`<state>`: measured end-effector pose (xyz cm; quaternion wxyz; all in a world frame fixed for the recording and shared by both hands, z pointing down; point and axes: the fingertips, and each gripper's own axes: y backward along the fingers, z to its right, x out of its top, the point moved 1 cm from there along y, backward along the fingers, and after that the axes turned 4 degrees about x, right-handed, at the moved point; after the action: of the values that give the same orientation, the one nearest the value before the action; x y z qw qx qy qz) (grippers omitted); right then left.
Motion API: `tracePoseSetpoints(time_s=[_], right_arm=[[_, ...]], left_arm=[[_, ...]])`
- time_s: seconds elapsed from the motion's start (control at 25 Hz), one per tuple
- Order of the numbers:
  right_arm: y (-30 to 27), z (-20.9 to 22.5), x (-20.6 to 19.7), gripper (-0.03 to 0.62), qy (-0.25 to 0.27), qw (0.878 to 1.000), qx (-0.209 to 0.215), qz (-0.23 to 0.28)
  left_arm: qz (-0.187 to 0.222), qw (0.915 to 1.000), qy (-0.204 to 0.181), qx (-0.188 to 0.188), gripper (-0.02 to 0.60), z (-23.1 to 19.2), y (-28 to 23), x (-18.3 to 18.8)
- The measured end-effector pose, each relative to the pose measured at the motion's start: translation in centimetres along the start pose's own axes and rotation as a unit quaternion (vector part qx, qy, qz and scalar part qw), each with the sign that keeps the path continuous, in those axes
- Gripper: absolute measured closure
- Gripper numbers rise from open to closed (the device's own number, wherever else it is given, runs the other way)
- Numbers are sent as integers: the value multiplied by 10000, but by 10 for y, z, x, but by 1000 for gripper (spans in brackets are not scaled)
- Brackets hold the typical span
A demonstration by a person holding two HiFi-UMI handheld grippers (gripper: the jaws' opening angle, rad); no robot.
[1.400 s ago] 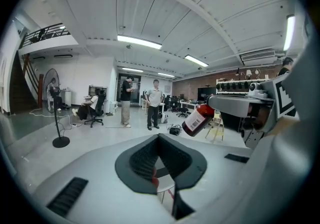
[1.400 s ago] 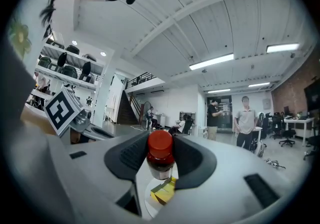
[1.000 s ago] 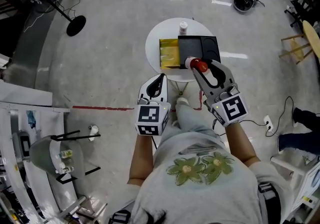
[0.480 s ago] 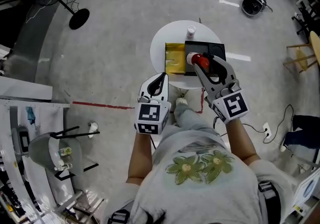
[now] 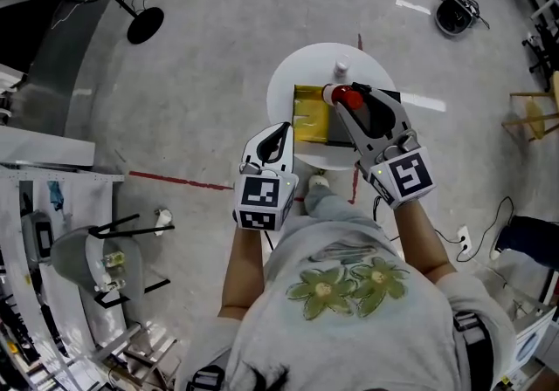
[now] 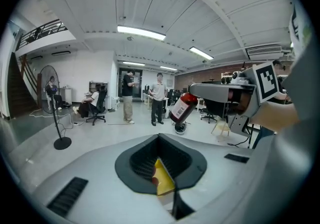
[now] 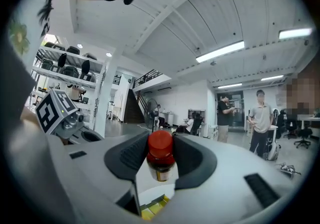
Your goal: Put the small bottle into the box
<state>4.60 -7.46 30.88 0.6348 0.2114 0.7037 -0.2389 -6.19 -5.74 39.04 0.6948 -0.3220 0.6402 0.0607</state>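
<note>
A small bottle (image 5: 347, 99) with a red cap and dark body is held in my right gripper (image 5: 342, 99), which is shut on it. In the head view it hangs over the far part of the box (image 5: 309, 119), which is black with a yellow left side and lies on the round white table (image 5: 284, 88). The right gripper view shows the bottle (image 7: 160, 155) upright between the jaws, with yellow below it. My left gripper (image 5: 278, 138) is shut and empty, at the table's near edge. From the left gripper view the bottle (image 6: 182, 108) is tilted, up and to the right.
A small white-capped bottle (image 5: 341, 69) stands on the table behind the box. A fan stand (image 5: 144, 24) is on the floor far left, and a red tape line (image 5: 175, 180) runs left of the table. Metal racks (image 5: 52, 250) are at the left. Two people (image 6: 144, 99) stand far off.
My right gripper has carried the bottle forward, from the box's near edge to over its far part. The left gripper has stayed near the table's front edge.
</note>
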Motion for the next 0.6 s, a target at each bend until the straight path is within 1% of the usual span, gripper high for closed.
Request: tracePoseSetpoints(time_s=[0.32, 0.48, 0.6], right_arm=[[-32, 30, 6, 441, -7, 9997, 219, 120], [-44, 41, -1, 441, -15, 9993, 351, 132], [-53, 48, -11, 441, -40, 9990, 436, 75]], left_arm=[[111, 9997, -96, 194, 580, -17, -31, 28], [102, 9995, -35, 313, 580, -22, -46, 29], [49, 9992, 25, 392, 580, -25, -56, 23]])
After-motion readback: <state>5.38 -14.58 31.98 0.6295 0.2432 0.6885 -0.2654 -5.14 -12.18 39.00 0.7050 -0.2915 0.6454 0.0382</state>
